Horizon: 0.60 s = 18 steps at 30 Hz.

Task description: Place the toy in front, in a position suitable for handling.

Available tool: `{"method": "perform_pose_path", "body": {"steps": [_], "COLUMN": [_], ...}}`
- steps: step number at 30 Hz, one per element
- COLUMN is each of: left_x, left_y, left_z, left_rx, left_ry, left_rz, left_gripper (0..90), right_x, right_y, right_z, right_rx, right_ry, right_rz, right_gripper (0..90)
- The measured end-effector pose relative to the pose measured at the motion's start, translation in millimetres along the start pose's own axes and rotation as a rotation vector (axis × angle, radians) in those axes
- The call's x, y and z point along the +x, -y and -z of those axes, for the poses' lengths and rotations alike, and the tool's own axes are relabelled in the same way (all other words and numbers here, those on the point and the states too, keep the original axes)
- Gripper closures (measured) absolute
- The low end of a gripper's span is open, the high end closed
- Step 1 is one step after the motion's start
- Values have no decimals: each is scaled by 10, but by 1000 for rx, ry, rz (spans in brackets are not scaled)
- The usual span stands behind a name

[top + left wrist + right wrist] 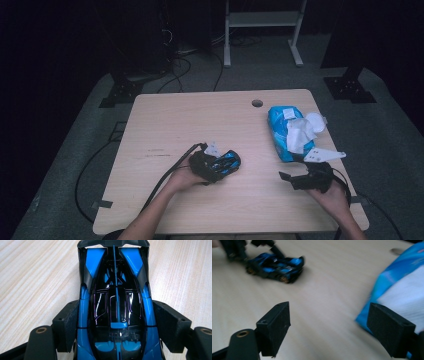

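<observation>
One blue wipes pack (285, 132) holds white wipes (300, 132); left gripper (220, 167) clamps toy car (116, 307).

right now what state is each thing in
toy car: upright on the table, clamped at its sides
left gripper: shut on the toy car
right gripper: open, holding nothing
wipes pack: lying flat, flap open, a wipe sticking out

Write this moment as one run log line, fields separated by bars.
left gripper: shut on toy car | right gripper: open, holds nothing | wipes pack: on table
</observation>
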<state>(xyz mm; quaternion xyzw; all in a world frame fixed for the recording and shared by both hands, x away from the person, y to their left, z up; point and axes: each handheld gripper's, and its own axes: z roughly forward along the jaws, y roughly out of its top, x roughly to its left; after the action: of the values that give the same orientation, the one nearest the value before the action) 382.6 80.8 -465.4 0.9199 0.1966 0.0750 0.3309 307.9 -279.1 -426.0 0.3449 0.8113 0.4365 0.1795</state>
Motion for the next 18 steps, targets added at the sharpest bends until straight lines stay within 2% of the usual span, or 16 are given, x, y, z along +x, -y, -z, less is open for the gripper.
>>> {"method": "perform_pose_path", "body": {"steps": [8,11,12,16,18], "left_x": [-11,-26,-27,-66,-84], "left_y": [24,5,-7,-6,24], "left_z": [10,75,104,210,252], "left_rx": [-14,-55,-59,-71,-71], "left_ry": [-5,-2,-3,-17,-25], "left_rz": [-8,12,6,-14,-20], "left_gripper": [251,198,183,132,122], "right_x": [-417,-578,-627,-803,-866], "right_y": [-404,-493,-512,-523,-507], "right_z": [73,59,51,-32,-88], "right_rx": [-47,-45,-36,-7,-1], "right_ry": [165,221,239,264,262], "right_rz": [2,-2,-6,-45,-61], "right_gripper": [181,182,182,184,212]}}
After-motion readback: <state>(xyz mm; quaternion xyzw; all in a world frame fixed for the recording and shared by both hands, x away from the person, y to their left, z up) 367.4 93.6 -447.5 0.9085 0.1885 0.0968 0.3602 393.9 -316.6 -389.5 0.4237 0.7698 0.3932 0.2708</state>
